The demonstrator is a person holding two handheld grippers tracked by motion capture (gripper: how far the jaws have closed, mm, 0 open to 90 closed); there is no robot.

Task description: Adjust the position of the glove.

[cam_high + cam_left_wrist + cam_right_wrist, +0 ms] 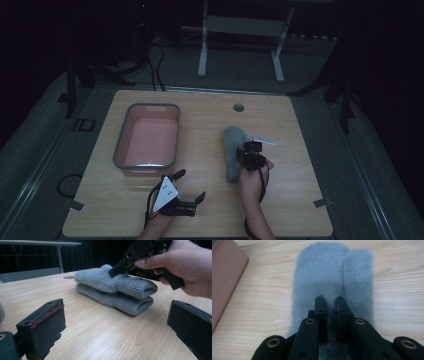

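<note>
Here the wooden table (200, 210) fills the middle of the high view, with a pink-lined grey tub (148, 137) at centre left. Right of centre lie the stacked grey mittens (233, 152), the right gripper (331, 305) clenched on the top one's fuzz. At bottom centre, the left gripper (192, 186) hangs released over bare wood.

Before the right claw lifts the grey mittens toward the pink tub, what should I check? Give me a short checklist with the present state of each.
1. Right claw shut on the top mitten: ok, jaws pinch its fabric.
2. Lower mitten also gripped: cannot tell.
3. Left claw away from the mittens: ok, open and apart.
4. Tub free inside: ok.
5. Path across the table to the tub: ok.
</note>
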